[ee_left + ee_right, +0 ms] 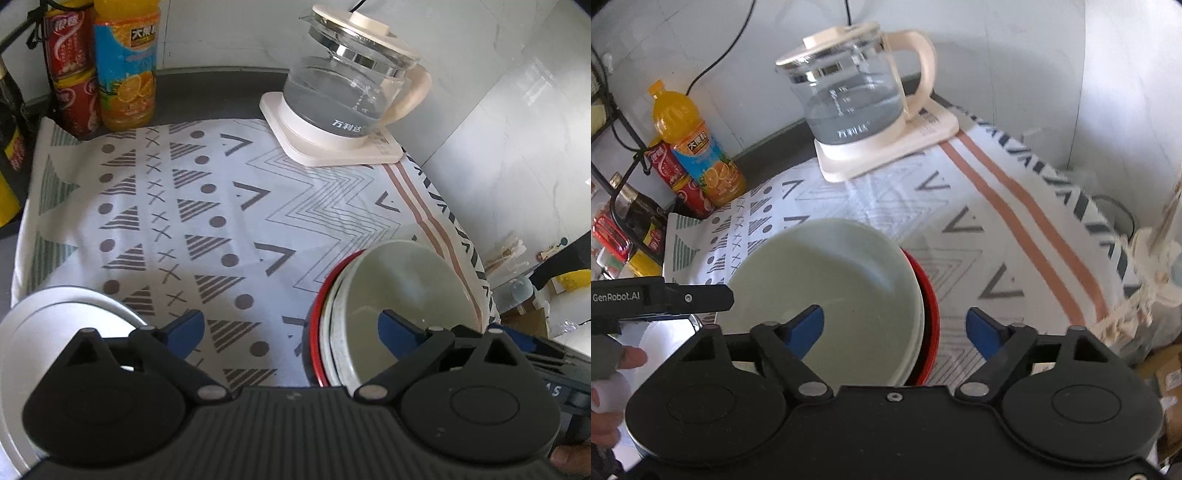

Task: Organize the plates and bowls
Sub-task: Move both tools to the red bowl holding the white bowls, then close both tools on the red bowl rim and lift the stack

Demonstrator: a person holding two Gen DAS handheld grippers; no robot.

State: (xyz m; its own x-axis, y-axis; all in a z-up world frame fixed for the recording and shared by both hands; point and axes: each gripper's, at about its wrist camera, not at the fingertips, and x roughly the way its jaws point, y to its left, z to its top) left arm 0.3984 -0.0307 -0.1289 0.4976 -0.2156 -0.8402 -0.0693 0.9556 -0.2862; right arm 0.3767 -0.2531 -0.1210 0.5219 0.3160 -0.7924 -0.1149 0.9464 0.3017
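**Right claw lines up on the bowl stack**

The right gripper (pixel 894 326) hangs over the near right edge of the pale green bowl (pixel 827 288), its blue fingers (pixel 807 326) apart, one inside the bowl and the other outside over the patterned cloth (pixel 1015 236), with the rim between them. The pads do not appear to press on the rim, so nothing is held. The step in hand looks like taking hold of this bowl. The next move calls for lowering until the rim sits squarely between the pads, then closing before any lift.

The left gripper (pixel 291 332) is also spread wide and empty, above bare cloth between the white plate (pixel 55 325) on the near left and the bowl stack on the near right.

Counted: one white plate, and one green bowl sitting on a white dish (pixel 334 317) and a red-rimmed dish (pixel 314 325); whether more lie under them cannot be told. At the far side stand one glass kettle (pixel 857 92) on its base, one orange juice bottle (pixel 696 147) and one red can stack (pixel 70 74).
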